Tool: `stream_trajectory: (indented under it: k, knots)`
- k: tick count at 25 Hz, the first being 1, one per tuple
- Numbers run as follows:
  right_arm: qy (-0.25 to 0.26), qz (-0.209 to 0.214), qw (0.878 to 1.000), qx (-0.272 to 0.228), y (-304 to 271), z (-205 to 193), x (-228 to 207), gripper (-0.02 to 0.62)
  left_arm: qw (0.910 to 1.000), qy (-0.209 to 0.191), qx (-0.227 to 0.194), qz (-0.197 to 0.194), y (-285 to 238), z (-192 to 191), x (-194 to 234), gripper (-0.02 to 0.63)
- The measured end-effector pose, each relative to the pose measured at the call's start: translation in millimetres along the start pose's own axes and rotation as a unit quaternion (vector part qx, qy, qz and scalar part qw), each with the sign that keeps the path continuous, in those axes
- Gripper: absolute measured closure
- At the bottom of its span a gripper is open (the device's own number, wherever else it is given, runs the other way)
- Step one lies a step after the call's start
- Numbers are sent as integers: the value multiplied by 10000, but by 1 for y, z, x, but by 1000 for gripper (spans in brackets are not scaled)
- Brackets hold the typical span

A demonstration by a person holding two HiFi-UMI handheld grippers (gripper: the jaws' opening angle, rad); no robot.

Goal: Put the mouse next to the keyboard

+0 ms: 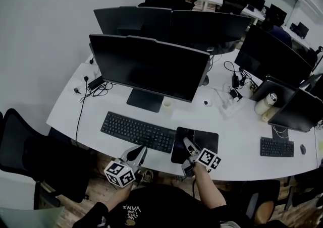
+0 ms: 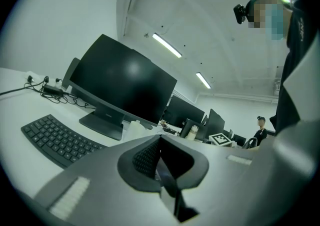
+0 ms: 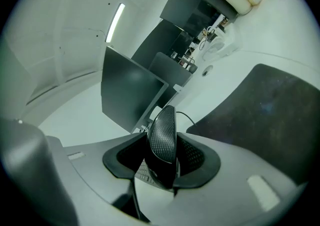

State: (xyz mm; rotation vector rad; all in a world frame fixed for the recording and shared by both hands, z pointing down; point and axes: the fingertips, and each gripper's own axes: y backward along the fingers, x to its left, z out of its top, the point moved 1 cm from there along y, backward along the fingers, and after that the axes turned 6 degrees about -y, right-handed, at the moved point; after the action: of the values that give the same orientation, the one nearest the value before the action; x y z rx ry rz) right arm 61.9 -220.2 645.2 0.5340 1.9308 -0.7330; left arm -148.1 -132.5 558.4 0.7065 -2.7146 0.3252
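Right gripper [image 1: 188,145] jaws grip the mouse [image 3: 162,145] at the mouse pad [image 1: 204,140], keyboard [image 1: 136,131] beside; left gripper [image 1: 141,151] jaws closed. Monitors [image 1: 149,68] fill the white desk [image 1: 68,108].

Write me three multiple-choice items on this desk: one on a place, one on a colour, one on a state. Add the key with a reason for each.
1. Seen from the head view, where does the mouse pad lie relative to the keyboard?
A. at its left end
B. at its right end
C. on top of it

2. What colour is the keyboard?
A. white
B. black
C. red

3. What state is the right claw in?
A. open and empty
B. shut with nothing in it
C. shut on the mouse

Key:
1 B: the dark pad sits just past the keyboard's right end on the white desk.
2 B: its keys and frame are black against the white desk.
3 C: the right gripper view shows the black textured mouse clamped between the two pads.
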Motion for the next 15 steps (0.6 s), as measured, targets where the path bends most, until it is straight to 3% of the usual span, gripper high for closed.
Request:
stream_trajectory:
  k: [15]
  knots:
    - [105,-1209,9910,573,-56,-21,-49,411,9974,112,355,-624,-26,4,51,606]
